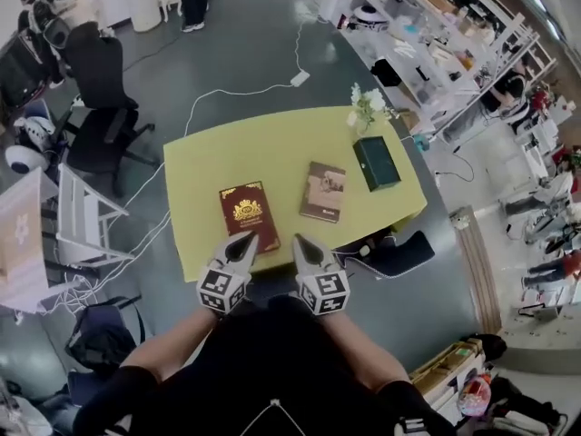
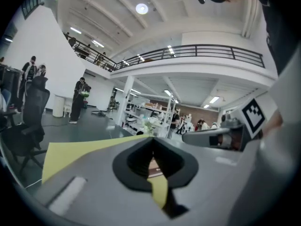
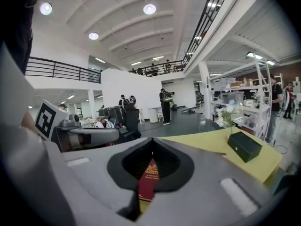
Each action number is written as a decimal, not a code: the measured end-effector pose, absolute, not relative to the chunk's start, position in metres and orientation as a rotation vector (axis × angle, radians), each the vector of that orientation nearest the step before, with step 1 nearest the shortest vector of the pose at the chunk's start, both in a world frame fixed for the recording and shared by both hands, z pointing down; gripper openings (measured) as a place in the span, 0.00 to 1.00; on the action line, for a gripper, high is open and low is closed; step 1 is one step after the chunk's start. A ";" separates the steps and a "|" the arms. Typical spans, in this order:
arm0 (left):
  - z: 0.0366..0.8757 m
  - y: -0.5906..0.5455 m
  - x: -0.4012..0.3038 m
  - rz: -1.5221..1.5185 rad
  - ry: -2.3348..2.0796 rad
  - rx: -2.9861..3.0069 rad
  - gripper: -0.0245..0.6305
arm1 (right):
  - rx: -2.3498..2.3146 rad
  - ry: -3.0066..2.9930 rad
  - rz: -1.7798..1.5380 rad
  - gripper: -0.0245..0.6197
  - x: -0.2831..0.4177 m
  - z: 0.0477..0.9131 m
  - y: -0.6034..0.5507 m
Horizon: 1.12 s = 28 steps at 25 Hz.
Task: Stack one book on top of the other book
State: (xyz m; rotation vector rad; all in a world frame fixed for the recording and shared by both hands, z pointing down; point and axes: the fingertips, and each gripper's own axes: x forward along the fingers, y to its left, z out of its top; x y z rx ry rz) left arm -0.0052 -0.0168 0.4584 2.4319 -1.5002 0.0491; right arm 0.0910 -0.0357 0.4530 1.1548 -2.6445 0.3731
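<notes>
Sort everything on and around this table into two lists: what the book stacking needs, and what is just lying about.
Needed for the job:
- red book, flat on the yellow table
- brown book, beside it, apart
- left gripper and right gripper, both shut, empty

Just lying about:
- dark green box
- white flowers
- black office chair

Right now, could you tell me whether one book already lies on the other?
No, the red book and the brown book lie apart on the yellow table.
</notes>
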 end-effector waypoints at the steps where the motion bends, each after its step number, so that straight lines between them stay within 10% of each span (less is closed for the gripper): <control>1: 0.460 -0.019 0.000 0.053 -1.473 2.447 0.05 | 1.192 -2.627 0.382 0.04 0.099 0.455 -0.036; 26: 0.560 -0.190 0.131 0.253 -1.415 2.303 0.05 | 1.320 -2.462 0.736 0.04 0.268 0.570 -0.230; 28: 0.580 -0.210 0.135 0.254 -1.409 2.262 0.17 | 1.317 -2.448 0.787 0.04 0.277 0.594 -0.253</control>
